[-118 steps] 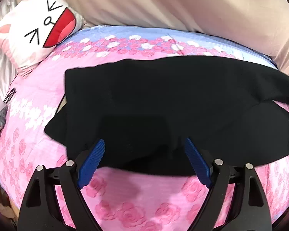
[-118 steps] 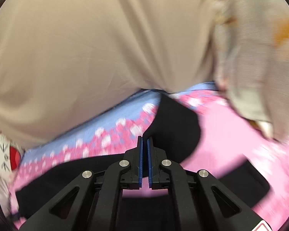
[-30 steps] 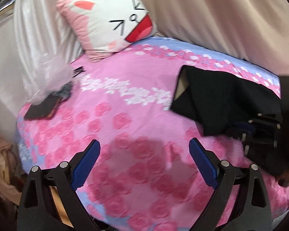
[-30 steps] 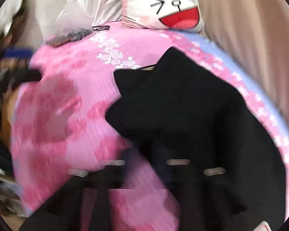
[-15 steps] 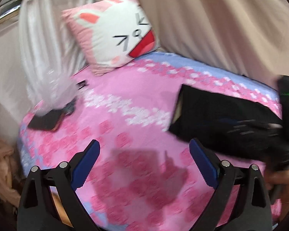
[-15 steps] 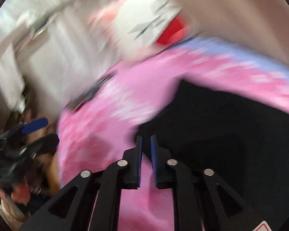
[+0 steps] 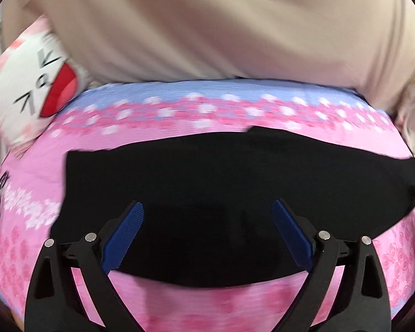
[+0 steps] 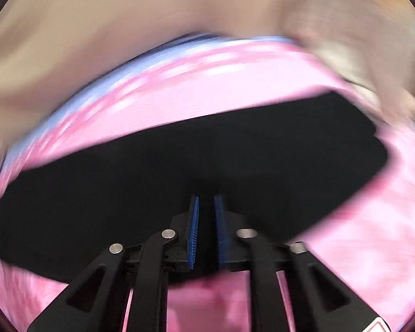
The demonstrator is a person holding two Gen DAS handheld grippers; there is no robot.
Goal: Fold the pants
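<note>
Black pants (image 7: pixel 221 182) lie flat across the pink floral bed cover (image 7: pixel 207 304), a wide band from 9 to 3 o'clock. Left claw (image 7: pixel 207 213) spread wide over the near edge, nothing between its blue pads (image 7: pixel 124 235). Right claw (image 8: pixel 206 202) has just been opening, jaws slightly parted above the pants, not pinching. Cat pillow (image 7: pixel 36 83) at 10 o'clock.

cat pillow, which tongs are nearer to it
Left. The left tongs see the cat pillow up-left beyond the black pants; the right tongs catch only a red sliver.
</note>
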